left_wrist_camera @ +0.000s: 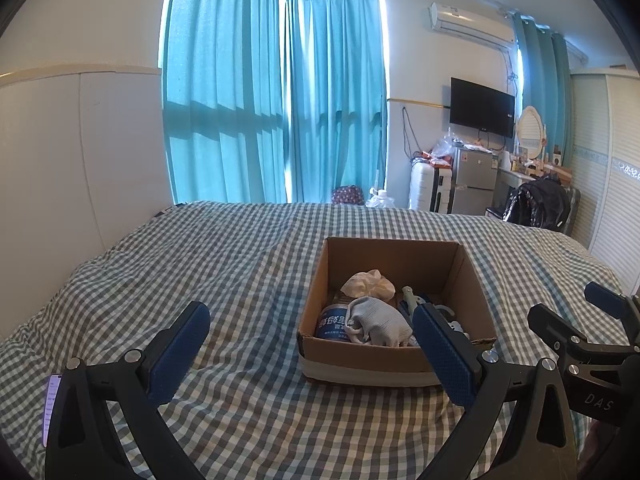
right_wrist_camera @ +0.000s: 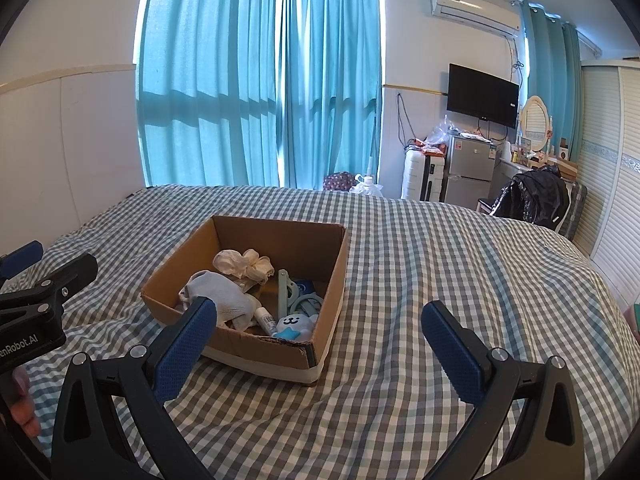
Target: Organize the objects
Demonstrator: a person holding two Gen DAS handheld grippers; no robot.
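Both grippers held over the checked bedspread (right_wrist_camera: 400,280), nothing in either. My left gripper (left_wrist_camera: 312,356) has its jaws spread wide; right gripper (right_wrist_camera: 320,344) likewise wide apart. Cardboard box (right_wrist_camera: 336,276) sits on the bed, open top up, just beyond the fingertips and between the two grippers. It looks roughly square, so I can't call a long axis; one corner points toward the right camera. Inside: grey sock (left_wrist_camera: 378,322) at the near side, cream cloth (right_wrist_camera: 244,262) behind it, a light clip (right_wrist_camera: 283,292) lying with its long axis running front to back, blue bear toy (right_wrist_camera: 294,326) at the near corner, blue-labelled can (left_wrist_camera: 332,322) partly under the sock.
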